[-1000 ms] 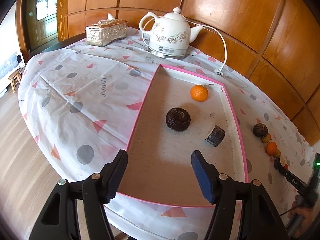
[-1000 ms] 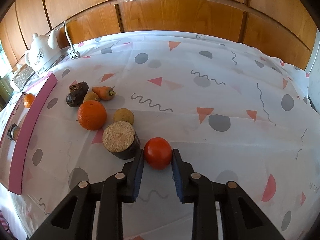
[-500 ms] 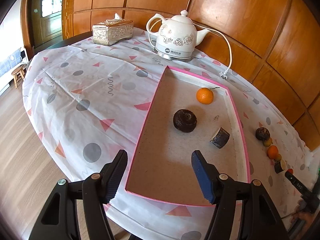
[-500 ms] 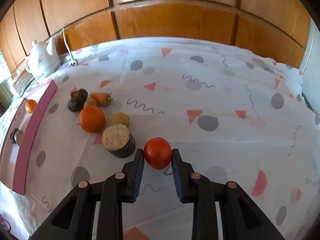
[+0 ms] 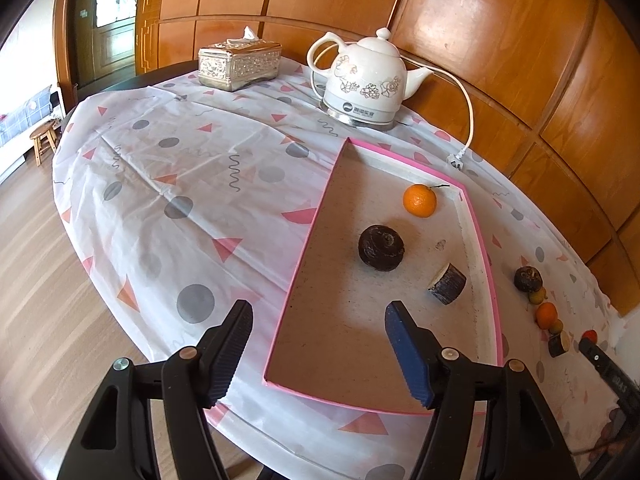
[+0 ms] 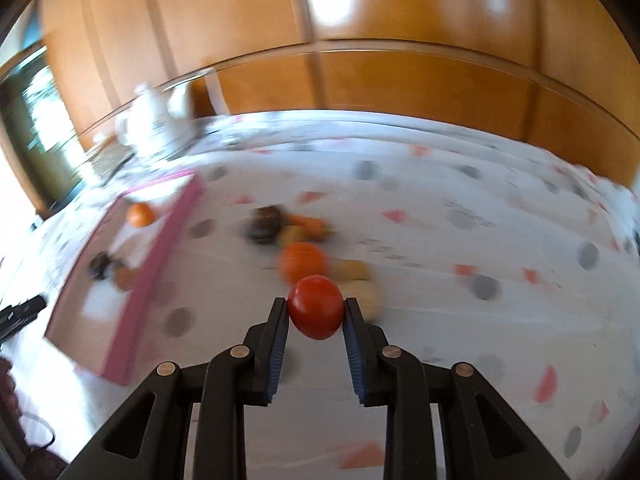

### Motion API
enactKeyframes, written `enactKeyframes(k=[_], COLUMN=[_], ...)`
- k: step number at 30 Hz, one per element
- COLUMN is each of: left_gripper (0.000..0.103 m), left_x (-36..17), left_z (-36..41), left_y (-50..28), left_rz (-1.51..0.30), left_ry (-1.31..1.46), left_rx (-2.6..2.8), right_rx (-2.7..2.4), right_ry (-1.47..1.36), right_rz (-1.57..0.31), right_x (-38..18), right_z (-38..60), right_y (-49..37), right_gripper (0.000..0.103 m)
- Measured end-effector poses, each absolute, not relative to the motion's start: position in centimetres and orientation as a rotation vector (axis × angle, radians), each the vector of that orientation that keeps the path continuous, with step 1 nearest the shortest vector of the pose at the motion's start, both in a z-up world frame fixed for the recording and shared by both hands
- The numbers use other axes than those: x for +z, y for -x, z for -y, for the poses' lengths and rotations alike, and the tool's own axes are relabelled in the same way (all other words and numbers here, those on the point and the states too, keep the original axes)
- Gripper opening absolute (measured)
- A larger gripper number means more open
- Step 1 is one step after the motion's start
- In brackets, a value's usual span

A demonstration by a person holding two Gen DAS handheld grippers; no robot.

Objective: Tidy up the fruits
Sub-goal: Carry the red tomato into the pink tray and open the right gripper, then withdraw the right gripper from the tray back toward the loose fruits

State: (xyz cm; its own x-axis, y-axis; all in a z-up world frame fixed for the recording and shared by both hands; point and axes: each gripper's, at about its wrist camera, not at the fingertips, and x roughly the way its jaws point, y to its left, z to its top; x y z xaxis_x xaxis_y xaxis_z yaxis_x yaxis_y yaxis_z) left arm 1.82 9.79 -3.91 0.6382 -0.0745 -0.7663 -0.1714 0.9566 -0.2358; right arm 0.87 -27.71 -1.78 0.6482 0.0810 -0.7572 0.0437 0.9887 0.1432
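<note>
right hand-held gripper [image 6: 316, 314] clamping tomato [image 6: 315, 306], now lifting it off the desk [image 6: 420, 240] toward the tray [image 6: 154, 264], left hand-held gripper [image 5: 318, 346] hovering released over tray, jaws just widening slightly

Left gripper [image 5: 318, 350] and right gripper [image 6: 316, 322]: black frames, ribbed blue pads, brass-coloured screws

Red tomato [image 6: 316, 306]; pink-rimmed tray [image 5: 486, 264]; white tablecloth [image 5: 180, 168], grey dots, pink triangles; white floral kettle [image 5: 366, 82]
</note>
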Motion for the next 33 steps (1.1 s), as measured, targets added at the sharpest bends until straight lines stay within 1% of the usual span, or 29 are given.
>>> enactKeyframes(k=[9,17,24,29,31,33], left_gripper=[0.071,0.071,0.071,0.071,0.071,0.071], left_x=[-4.0,-4.4,-4.7,-4.7,-4.7,-4.7], left_z=[-11.0,-12.0,-12.6,-12.7,-12.7,-12.7], left_y=[-1.5,-1.4,-1.4,-1.3,-1.3,-1.3], left_rz=[-0.872,-0.873,-0.879,-0.88,-0.88,-0.88], left_ry=[0.332,0.358,0.37,0.374,0.372,0.372], left_rx=[0.083,0.106,0.117,0.12,0.12,0.118], right_rx=[0.291,0.443,0.463,0.451,0.451,0.441], right_ry=[-0.047,0.059,0.108,0.108,0.104,0.101], right_rz=[-0.896,-0.929,-0.965,-0.972,-0.962,-0.955], right_x=[-1.5,-2.7,-4.2,-4.6,-4.4,-4.2], right_z=[17.8,10.5,7.3,7.0,7.2,7.4], right_y=[-2.6,-3.8,-5.3,-5.5,-5.2,-5.0], right_gripper=[0.028,0.028,0.028,0.028,0.033,0.035])
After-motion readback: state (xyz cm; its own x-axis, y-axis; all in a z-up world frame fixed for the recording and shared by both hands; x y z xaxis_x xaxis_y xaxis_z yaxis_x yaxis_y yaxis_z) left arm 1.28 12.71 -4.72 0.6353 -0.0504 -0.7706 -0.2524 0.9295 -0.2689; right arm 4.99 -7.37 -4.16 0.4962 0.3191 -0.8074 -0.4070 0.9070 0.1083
